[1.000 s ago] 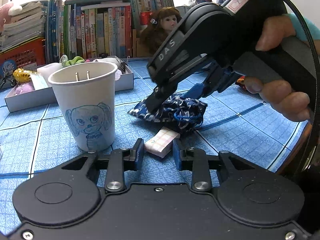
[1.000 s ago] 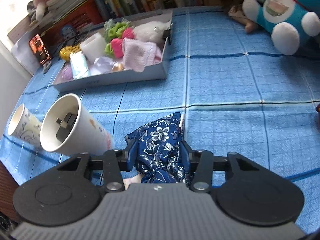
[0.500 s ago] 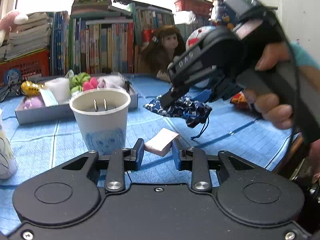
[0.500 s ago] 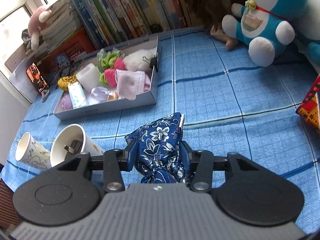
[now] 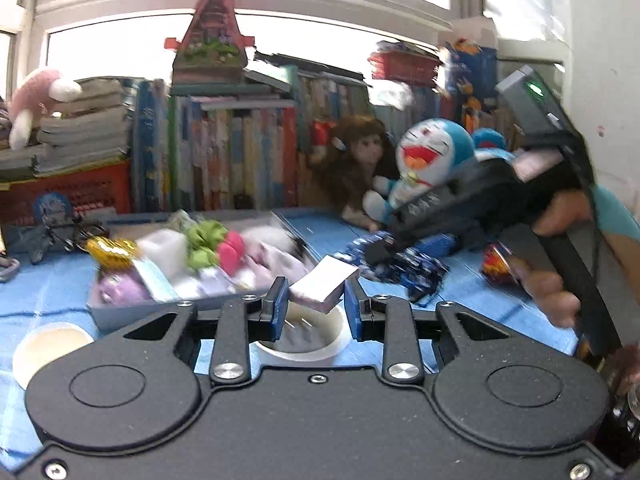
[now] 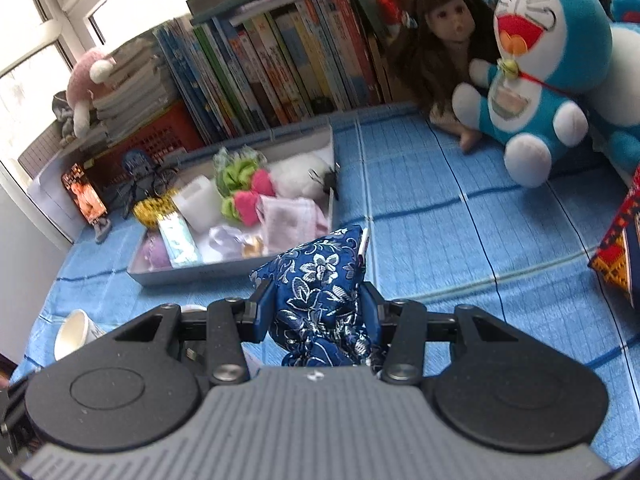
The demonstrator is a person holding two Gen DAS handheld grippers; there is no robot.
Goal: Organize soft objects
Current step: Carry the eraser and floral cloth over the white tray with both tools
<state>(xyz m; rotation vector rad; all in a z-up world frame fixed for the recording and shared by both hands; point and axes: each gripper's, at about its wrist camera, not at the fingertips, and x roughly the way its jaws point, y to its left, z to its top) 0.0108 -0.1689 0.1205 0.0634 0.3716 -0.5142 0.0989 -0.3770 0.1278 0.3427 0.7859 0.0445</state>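
My left gripper [image 5: 316, 304]: clamped on a small white rectangular soft block [image 5: 323, 283], held above a white paper cup [image 5: 300, 346]
My right gripper [image 6: 318, 312]: pinching a navy floral drawstring fabric pouch [image 6: 320, 280], lifted off the blue checked mat [image 6: 460, 240]
Beyond: grey shallow tray [image 6: 224, 270] of soft items

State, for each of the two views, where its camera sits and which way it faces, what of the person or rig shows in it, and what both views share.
Left wrist: on the left gripper, looking along its fingers, which hold a small pale block, toward the bookshelf; the person's hand carries the right gripper.
Right wrist: on the right gripper, angled down at the blue cloth, gripping the floral pouch; only its fingers show.
Shared: grey tray, doll, blue cat plush, pouch.
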